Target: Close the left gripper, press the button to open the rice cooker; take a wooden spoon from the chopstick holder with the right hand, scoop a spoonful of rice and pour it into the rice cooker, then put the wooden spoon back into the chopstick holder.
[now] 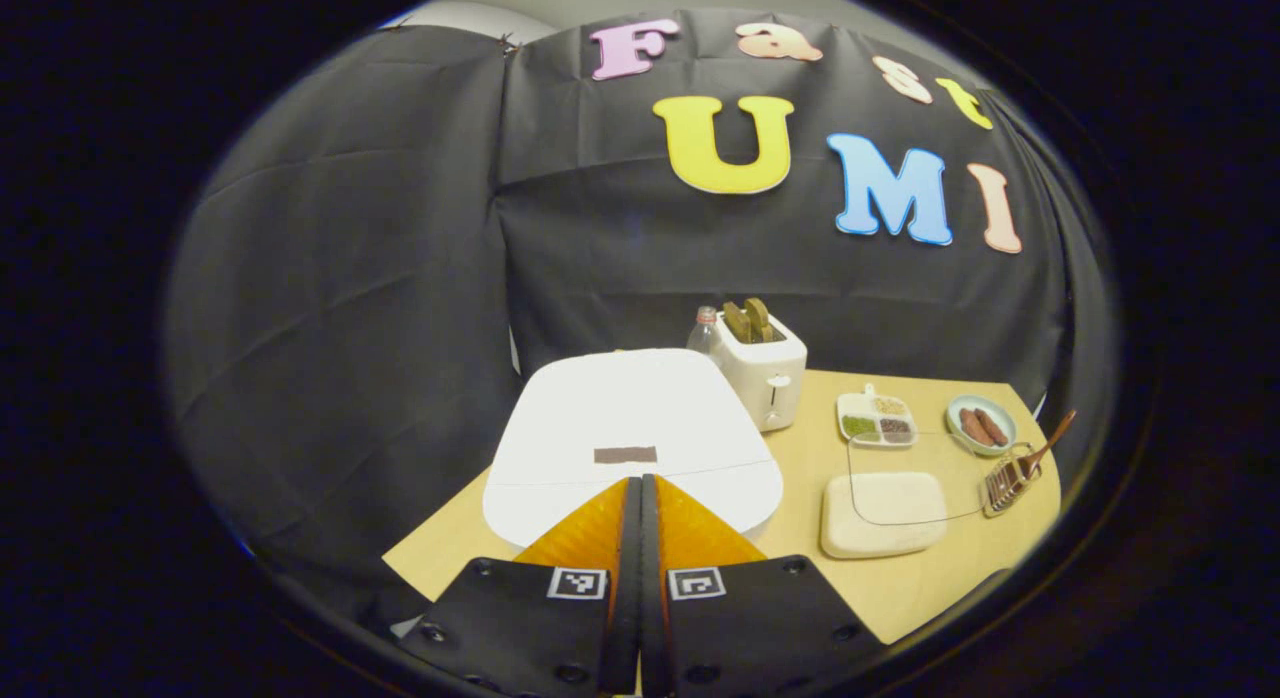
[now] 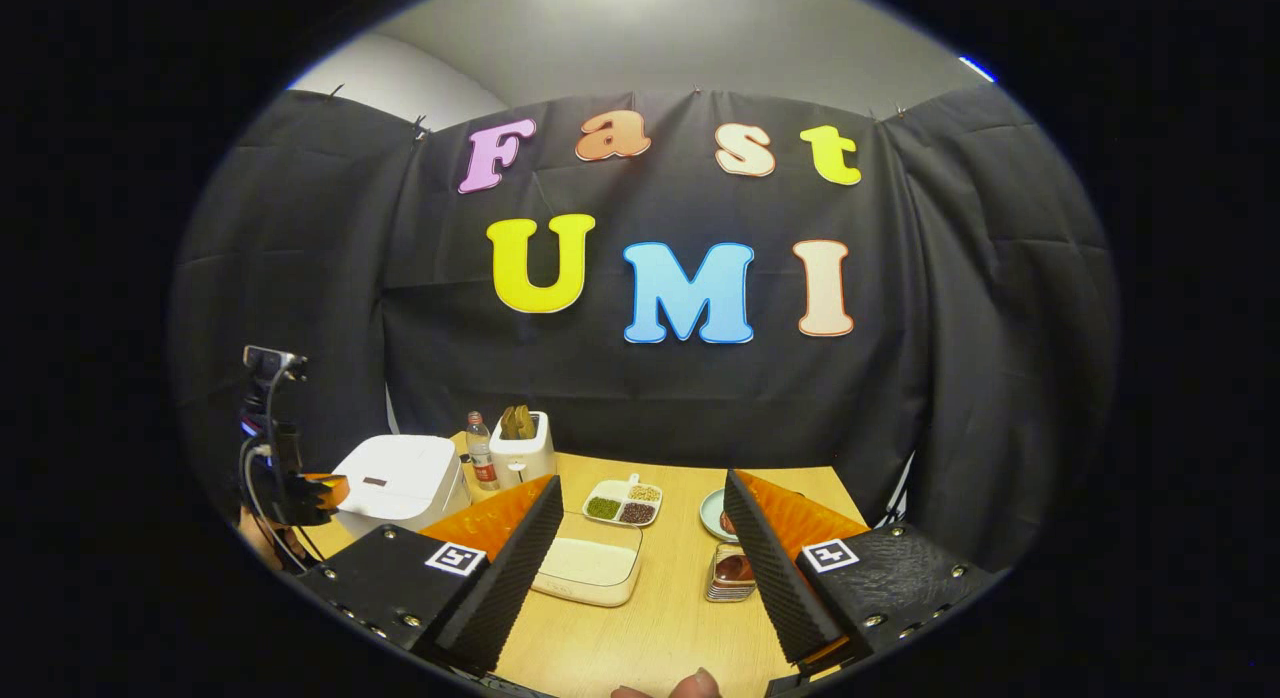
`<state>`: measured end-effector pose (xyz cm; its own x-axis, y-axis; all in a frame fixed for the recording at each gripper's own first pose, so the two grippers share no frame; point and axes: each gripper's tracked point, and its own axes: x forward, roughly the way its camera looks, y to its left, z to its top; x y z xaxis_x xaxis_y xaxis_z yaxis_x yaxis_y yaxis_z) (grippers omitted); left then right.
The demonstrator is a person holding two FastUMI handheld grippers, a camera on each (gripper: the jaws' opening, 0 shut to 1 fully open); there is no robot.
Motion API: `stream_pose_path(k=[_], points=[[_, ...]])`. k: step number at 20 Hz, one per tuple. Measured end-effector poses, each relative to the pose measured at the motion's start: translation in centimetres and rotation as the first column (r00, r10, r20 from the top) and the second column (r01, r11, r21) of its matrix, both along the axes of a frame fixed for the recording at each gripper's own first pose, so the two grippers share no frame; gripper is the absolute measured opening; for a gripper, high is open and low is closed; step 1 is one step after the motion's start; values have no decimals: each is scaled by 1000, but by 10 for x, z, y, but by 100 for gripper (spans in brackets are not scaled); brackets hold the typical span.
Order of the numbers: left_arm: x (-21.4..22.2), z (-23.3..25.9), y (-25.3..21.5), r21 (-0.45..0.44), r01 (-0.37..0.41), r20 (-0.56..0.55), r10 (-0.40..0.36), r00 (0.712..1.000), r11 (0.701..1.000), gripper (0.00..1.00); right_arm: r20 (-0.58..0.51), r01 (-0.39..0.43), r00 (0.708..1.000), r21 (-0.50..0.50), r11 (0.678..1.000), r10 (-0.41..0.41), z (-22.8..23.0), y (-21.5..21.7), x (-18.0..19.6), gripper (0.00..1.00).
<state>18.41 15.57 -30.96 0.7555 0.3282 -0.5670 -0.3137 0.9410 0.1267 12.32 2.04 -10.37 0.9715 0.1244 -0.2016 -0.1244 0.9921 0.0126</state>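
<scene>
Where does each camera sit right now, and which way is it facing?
Left gripper view: rides the left gripper, shut, just above the closed rice cooker.
Right gripper view: rides the right gripper, open, farther back over the table; a fingertip shows.
Shared: rice cooker, toaster, rice container.

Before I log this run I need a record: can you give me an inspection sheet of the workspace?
Surface: wooden table.
Job's things: rice cooker lid down; rice tray full; wooden spoon in chopstick holder.
Clutter: toaster, bottle, divided dish, sausage plate.
Grippers: left gripper jaws shut, over the cooker; right gripper jaws open, empty.
Cables: on left gripper's rig.
Surroundings: black cloth wall.
</scene>
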Motion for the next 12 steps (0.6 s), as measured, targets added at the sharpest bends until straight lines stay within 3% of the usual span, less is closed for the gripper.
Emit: stream_pose_path(k=[4,8,10,12], points=[[13,-28,12,12,-28,-82,29,996,1000,8,2,-7,1000,-14,1000,7,3,3,-1,99],[24,-26,9,62,-1,-94,7,996,998,8,-7,-11,1000,-30,999,11,1,5,-1,99],[15,-43,9,33,-45,-154,50,987,998,9,-15,-16,1000,-23,1000,16,0,8,-2,99],[19,-39,14,74,-41,-144,52,988,996,9,-8,-21,1000,-26,999,21,3,11,0,99]])
